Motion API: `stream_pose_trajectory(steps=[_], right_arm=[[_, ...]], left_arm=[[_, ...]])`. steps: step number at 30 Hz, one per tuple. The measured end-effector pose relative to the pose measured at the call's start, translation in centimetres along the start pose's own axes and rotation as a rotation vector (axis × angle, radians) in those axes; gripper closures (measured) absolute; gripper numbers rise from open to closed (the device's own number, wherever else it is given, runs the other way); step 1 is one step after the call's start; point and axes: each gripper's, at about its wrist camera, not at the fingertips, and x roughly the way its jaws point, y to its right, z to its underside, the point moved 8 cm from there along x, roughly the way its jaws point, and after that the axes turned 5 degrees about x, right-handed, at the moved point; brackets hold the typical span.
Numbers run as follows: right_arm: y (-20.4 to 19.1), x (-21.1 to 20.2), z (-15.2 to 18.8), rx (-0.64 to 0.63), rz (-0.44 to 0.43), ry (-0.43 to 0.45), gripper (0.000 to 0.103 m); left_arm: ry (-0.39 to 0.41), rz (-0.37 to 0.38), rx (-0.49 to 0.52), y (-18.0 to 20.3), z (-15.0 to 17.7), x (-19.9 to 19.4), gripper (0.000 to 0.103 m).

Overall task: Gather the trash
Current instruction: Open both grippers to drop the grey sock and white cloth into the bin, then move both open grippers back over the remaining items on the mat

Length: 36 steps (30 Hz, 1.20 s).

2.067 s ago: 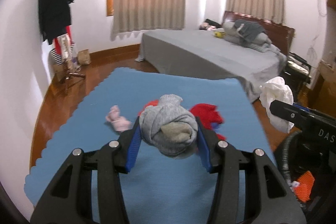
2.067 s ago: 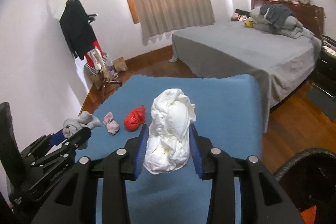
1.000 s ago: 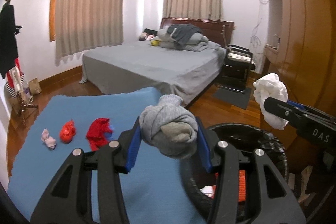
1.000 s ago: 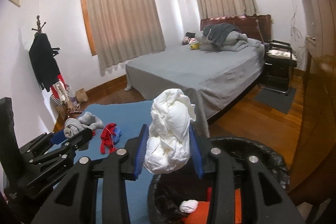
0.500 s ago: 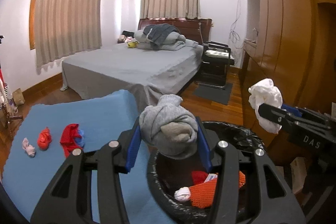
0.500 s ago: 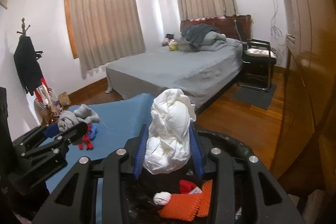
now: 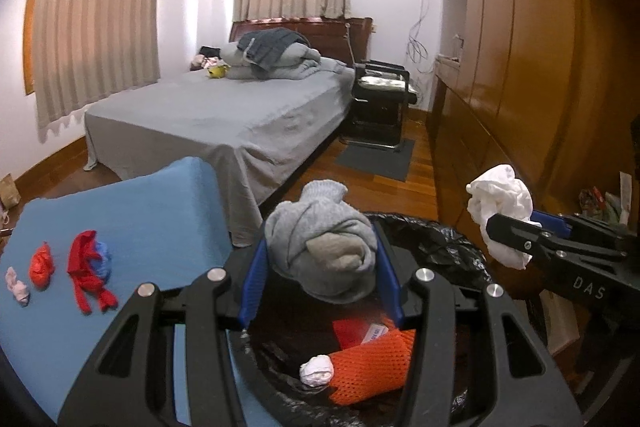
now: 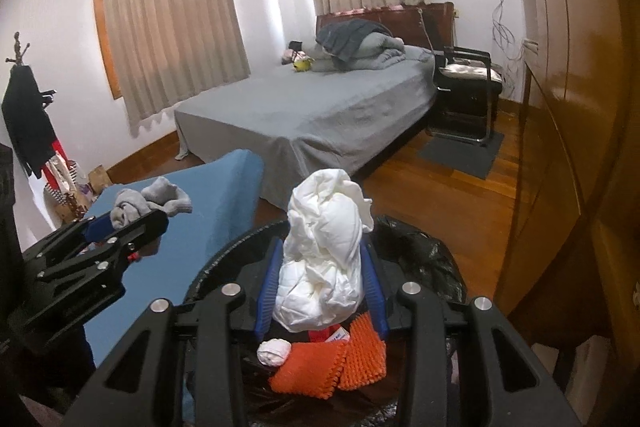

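We see the left gripper (image 7: 320, 275) clenched on a rolled grey sock (image 7: 322, 247) and the right gripper (image 8: 322, 287) clenched on a crumpled white wad (image 8: 324, 259), both held over the near, black-lined trash bin (image 7: 440, 251). Inside the bin lie an orange mesh piece (image 7: 368, 363), a small white ball (image 7: 317, 370) and a red packet (image 7: 352, 331), so part of the collection appears done. On the blue table (image 7: 160, 203) to the left remain a red-and-blue scrap (image 7: 89, 267), a red crumple (image 7: 41, 263) and a pink scrap (image 7: 17, 281). We judge that both held items await release, then three pieces remain.
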Motion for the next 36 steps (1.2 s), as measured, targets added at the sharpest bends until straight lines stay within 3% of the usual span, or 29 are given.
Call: stream_pose_trajectory(steps=[5,7,9,10,12,14,17,23,36], right_arm=[[1.0,0.6,0.7,0.007,0.020,-0.017,0.062],[1.5,0.7,0.8,0.010,0.043,-0.011,0.054],[2.0,0.5,0.9,0.022,0.058,-0.007,0.039],[2.3,0.4,0.8,0.026,0.067,-0.001,0.035],[2.9,0.1,0.4,0.034,0.094,0.022,0.013],[3.3,-0.3,0.2,0.043,0.107,0.043,0.005],[3.1,-0.3,-0.1,0.059,0.091,0.035,0.005],[0.8,0.6,-0.3,0.048,0.046,0.028,0.005],[-12.0,6.6,-0.9,-0.083,-0.144,0.002,0.005]], left_arm=[[-0.029,0.027,0.007,0.7,0.6,1.7,0.056],[-0.045,0.053,0.010,1.0,0.9,2.4,0.053],[-0.049,0.072,0.008,1.1,1.0,2.6,0.037],[-0.045,0.075,0.005,1.0,1.0,2.5,0.035],[-0.038,0.058,0.005,0.3,1.0,2.3,0.028],[-0.029,0.036,0.000,-0.2,1.0,2.1,0.022],[-0.014,-0.015,-0.006,-1.8,0.8,1.2,0.013],[-0.012,-0.130,-0.034,-6.4,1.2,-1.3,0.009],[-0.027,-0.421,-0.165,-20.2,4.4,-6.2,0.009]])
